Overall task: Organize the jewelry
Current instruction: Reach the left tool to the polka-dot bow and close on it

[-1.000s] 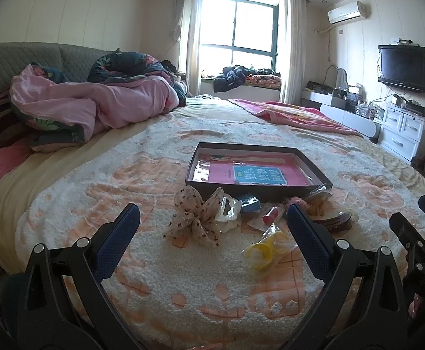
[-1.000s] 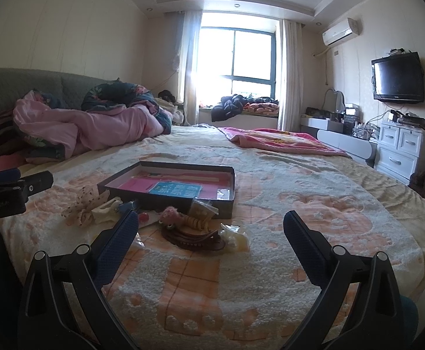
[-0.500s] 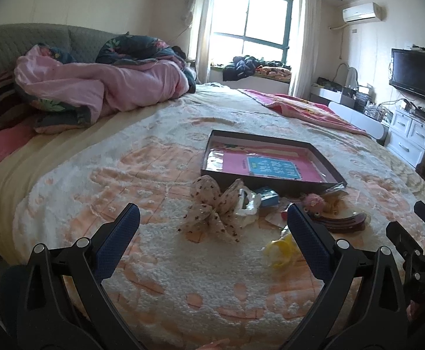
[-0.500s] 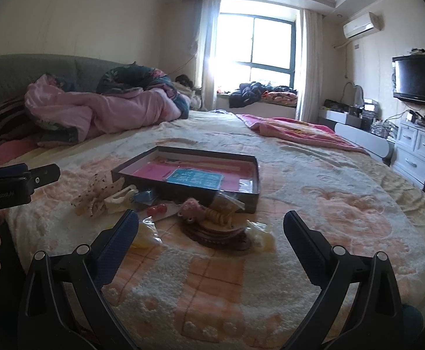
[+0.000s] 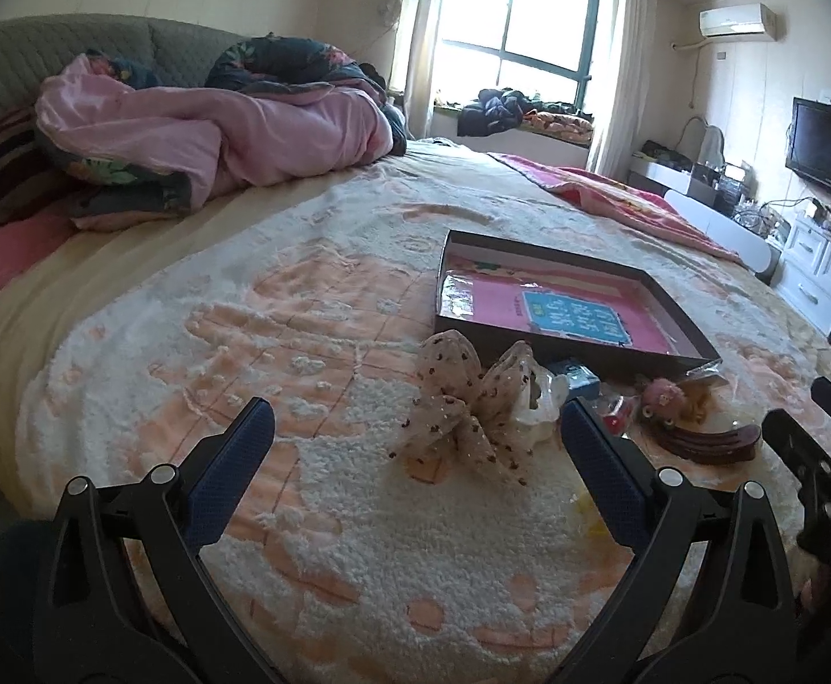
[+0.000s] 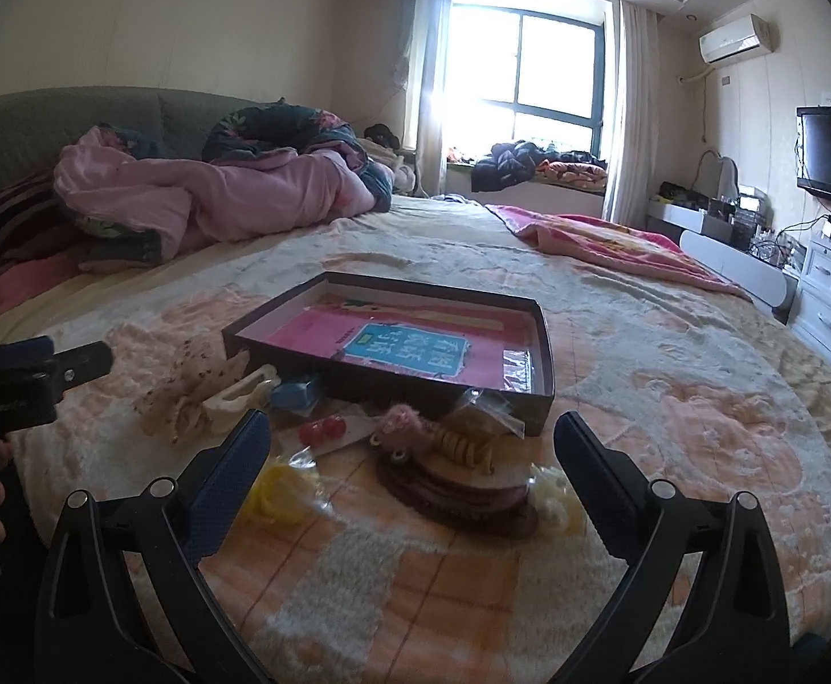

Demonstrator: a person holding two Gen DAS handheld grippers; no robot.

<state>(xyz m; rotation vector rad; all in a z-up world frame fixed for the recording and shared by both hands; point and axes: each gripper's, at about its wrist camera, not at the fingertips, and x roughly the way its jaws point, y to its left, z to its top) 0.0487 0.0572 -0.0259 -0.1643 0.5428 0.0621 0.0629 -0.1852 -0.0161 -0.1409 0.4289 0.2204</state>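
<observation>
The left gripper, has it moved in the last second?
Yes. In its own view the box and polka-dot bow have slid rightward and look nearer, so the left gripper has swung left and moved closer, jaws open.

L hand-held gripper (image 5: 412,442) swung left, bow (image 5: 461,407) now off-centre | R hand-held gripper (image 6: 412,444) closer to tray (image 6: 546,365)

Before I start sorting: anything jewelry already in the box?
No. The box holds only a pink sheet; the trinkets lie outside.
</observation>
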